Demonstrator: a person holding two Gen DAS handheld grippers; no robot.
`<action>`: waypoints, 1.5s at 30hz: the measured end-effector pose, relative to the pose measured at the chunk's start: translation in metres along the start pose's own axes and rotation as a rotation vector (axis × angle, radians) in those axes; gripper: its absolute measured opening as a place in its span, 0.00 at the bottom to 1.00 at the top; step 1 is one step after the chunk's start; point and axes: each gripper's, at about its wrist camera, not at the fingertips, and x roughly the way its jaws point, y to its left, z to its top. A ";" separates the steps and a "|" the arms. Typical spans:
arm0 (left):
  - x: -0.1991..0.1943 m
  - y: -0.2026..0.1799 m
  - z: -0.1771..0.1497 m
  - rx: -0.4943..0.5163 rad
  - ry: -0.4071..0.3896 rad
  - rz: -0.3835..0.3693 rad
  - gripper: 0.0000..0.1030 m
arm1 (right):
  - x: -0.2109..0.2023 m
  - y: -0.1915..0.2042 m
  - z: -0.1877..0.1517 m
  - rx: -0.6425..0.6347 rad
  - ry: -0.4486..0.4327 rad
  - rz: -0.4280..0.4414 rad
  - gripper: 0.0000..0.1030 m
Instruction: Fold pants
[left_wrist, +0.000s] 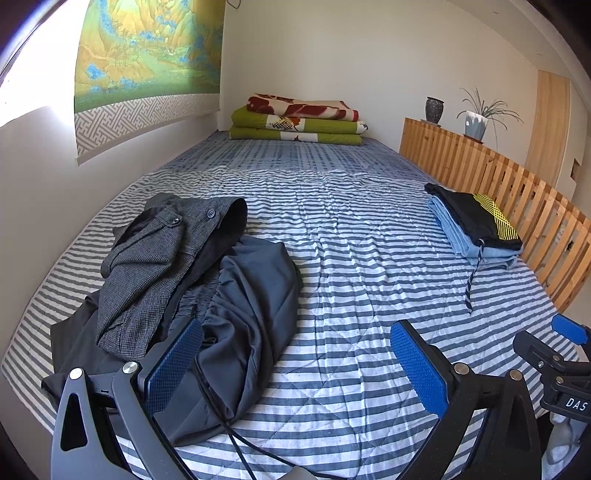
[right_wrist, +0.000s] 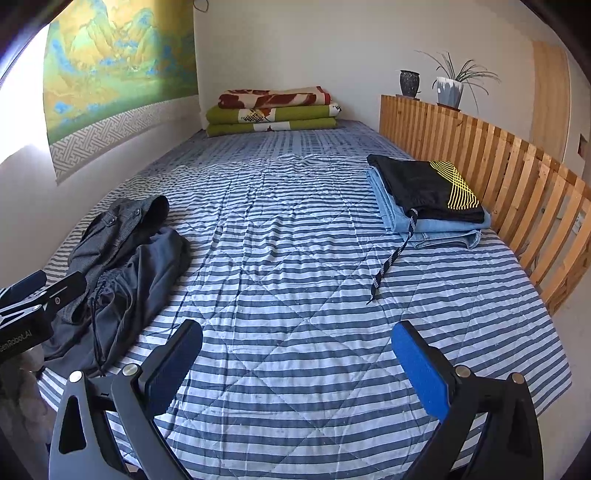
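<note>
- Left claw (left_wrist: 295, 365): released, jaws spread wide, nothing between the pads; it hangs over the near edge of the bed (left_wrist: 351, 258), angled down.
- Right claw (right_wrist: 297, 363): released, equally wide, empty; only the striped quilt shows between its fingers.
- Unfolded pants (left_wrist: 236, 314): dark grey crumpled heap, just ahead of the left claw's left finger (left_wrist: 173, 365), which overlaps the cloth in view; contact cannot be told. Seen from the right claw, the heap lies well off to the left.
- Grey tweed garment (left_wrist: 147, 266): draped on the heap, beyond the left finger.
- Folded stack (right_wrist: 428, 199): black piece on light blue jeans, ahead and right of the right claw, beside the wooden slatted rail (right_wrist: 517, 177).
- Folded blankets (left_wrist: 295, 122): far end of the bed, straight ahead.
</note>
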 end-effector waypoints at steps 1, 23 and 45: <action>0.000 0.001 0.000 -0.002 0.000 0.000 1.00 | 0.000 0.001 0.000 -0.001 0.001 0.001 0.97; 0.004 0.000 0.000 0.007 0.003 -0.002 1.00 | 0.002 0.009 0.000 -0.012 0.000 0.002 0.97; 0.010 -0.003 -0.006 0.020 0.023 -0.014 1.00 | 0.004 0.017 0.006 -0.027 -0.013 0.006 0.97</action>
